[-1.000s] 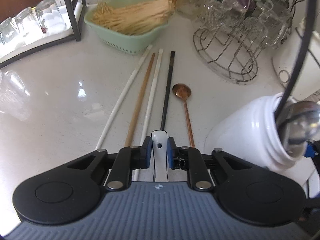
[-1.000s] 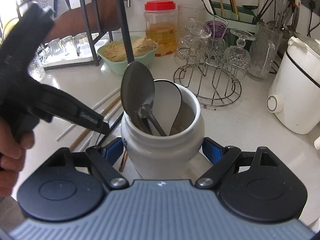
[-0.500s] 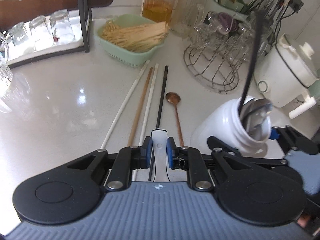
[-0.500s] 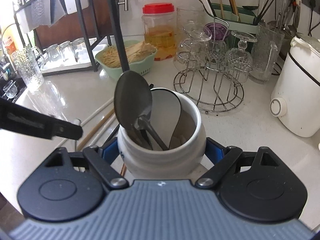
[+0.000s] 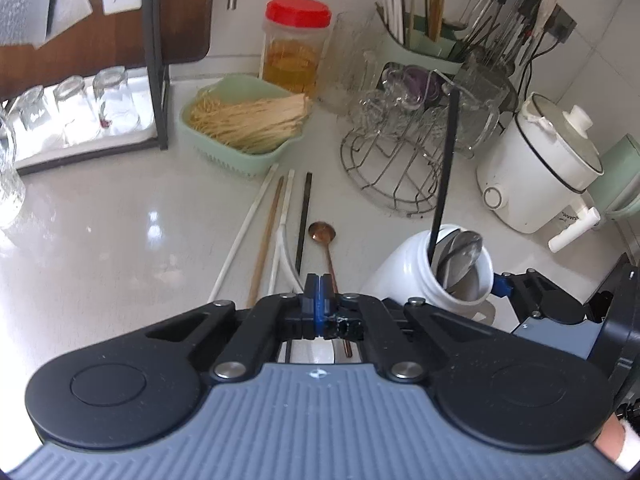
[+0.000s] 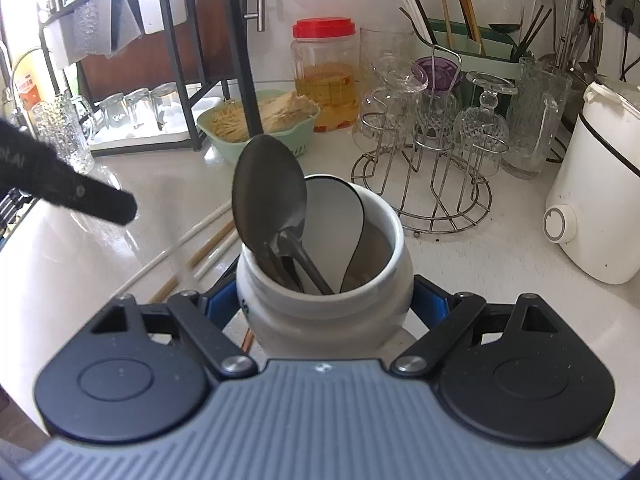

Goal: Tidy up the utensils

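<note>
Five slim utensils lie on the worktop point(image 5: 100, 220): white chopsticks point(image 5: 244, 236), a wooden chopstick point(image 5: 266, 244), black chopstick point(image 5: 303, 224), copper spoon point(image 5: 326, 248); light, stiff, slippery, best pinched mid-shaft. Left gripper point(image 5: 319, 286) fingers are shut, empty. Right gripper point(image 6: 326, 306) fingers are opening around the heavy, breakable white jar point(image 6: 332, 312).

Red-lidded jar point(image 5: 297, 46) up at 12 o'clock, white cooker point(image 5: 540, 168) at 3, glasses on wire rack point(image 6: 432, 136) between.

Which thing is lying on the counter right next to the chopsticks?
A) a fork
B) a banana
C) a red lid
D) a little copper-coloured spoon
D: a small copper spoon lies flat on the white counter, beside the black chopstick at the right end of the row of chopsticks.
</note>
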### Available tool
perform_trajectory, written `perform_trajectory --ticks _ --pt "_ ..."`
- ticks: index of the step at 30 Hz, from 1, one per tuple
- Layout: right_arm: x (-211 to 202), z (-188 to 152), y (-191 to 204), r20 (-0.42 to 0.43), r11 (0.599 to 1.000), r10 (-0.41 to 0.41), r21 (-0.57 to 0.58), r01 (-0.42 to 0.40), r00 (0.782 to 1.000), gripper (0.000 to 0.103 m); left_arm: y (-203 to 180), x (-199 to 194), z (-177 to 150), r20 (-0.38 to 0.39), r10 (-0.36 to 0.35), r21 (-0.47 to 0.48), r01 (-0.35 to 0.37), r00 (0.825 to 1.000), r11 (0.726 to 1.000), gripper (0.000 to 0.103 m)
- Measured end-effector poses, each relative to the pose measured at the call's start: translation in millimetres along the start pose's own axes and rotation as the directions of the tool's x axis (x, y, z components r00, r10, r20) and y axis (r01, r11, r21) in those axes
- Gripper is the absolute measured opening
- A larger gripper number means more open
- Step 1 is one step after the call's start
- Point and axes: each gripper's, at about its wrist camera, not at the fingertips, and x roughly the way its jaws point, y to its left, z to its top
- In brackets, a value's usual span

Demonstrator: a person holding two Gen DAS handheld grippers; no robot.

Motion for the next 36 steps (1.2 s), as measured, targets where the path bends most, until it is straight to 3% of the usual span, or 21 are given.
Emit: perform_trajectory --ticks 8,18,21,23,36 --pt "1.5 0.7 -2.1 0.002 1.000 0.012 -0.010 -0.012 1.000 0.091 12.7 16.1 4.3 -0.026 0.023 -0.027 -0.023 0.999 0.999 0.000" --pt "2.7 2.7 -7.2 -0.002 1.000 0.001 -0.007 -0.001 1.000 0.091 35.5 62.4 13.5 -0.092 -0.059 -0.102 0.049 0.994 0.994 0.001" --pt "4.3 5.0 -11.2 -0.008 1.000 -0.010 0.000 0.010 1.000 0.091 37.7 79.3 21.3 -0.104 -0.073 -0.117 0.061 0.992 0.991 0.012" --pt "5.3 6.1 -12.7 -0.010 1.000 -0.014 0.005 0.014 1.000 0.091 37.8 91.3 25.8 -0.113 -0.079 -0.120 0.065 0.990 0.991 0.024" --pt "8.0 9.9 -13.0 -0.034 1.000 -0.025 0.016 0.025 0.999 0.091 38.8 156.9 50.9 -0.152 -0.040 -0.131 0.020 0.987 0.991 0.030"
